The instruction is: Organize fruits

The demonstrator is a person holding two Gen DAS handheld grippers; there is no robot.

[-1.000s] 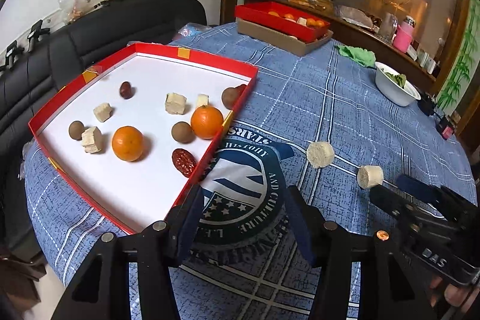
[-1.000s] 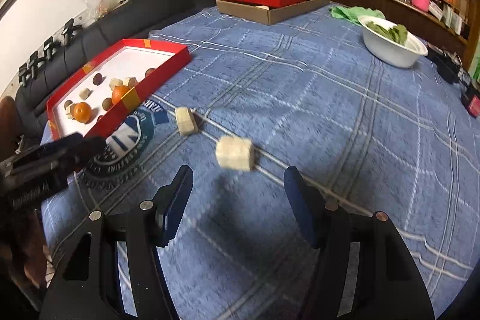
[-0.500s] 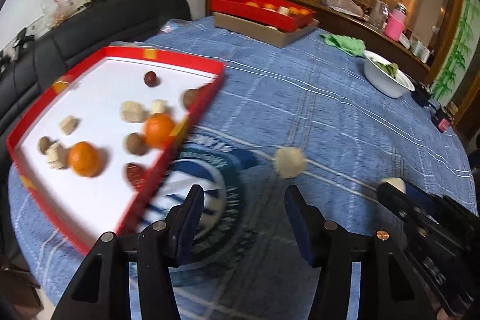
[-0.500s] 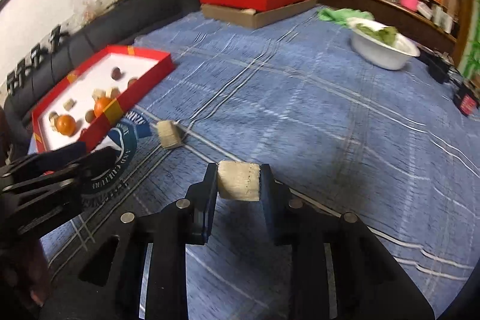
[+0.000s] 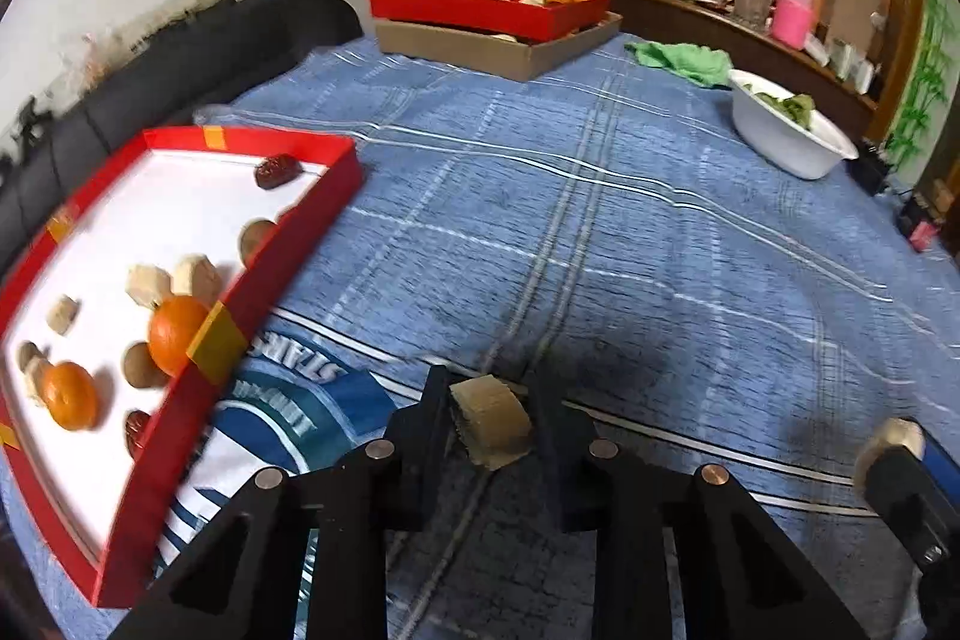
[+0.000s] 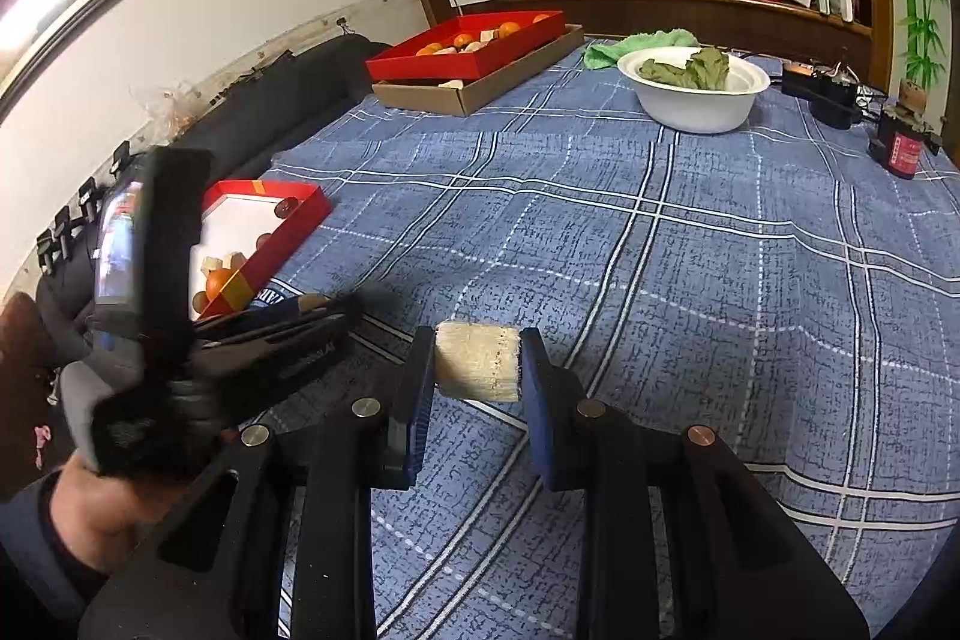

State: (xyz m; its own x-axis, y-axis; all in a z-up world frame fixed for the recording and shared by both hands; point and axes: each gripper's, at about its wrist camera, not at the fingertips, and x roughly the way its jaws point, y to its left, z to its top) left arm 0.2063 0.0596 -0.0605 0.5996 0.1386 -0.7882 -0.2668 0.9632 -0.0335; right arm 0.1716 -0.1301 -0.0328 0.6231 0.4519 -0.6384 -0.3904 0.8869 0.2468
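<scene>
My left gripper [image 5: 489, 415] is shut on a pale sugarcane chunk [image 5: 492, 421] just above the blue plaid tablecloth, right of the red tray [image 5: 288, 244]. The tray holds oranges [image 5: 177, 334], brown round fruits [image 5: 258, 238], red dates [image 5: 277, 169] and more pale chunks [image 5: 195, 275]. My right gripper [image 6: 477, 364] is shut on a second pale chunk [image 6: 478, 363], held above the cloth. That chunk also shows at the right edge of the left wrist view [image 5: 888, 445]. The left gripper appears blurred at the left of the right wrist view [image 6: 270, 340].
A second red tray of oranges on a cardboard box [image 5: 489, 4] stands at the table's far side. A white bowl of greens [image 6: 693, 91] and a green cloth [image 5: 681, 61] lie far right. Black chargers and a red-labelled item [image 6: 897, 148] sit at the right edge. A black sofa [image 5: 180, 70] borders the left.
Both grippers have closed on the two pale chunks that lay on the cloth. The left gripper moved right, away from the tray, onto its chunk. The right gripper has lifted its chunk.
</scene>
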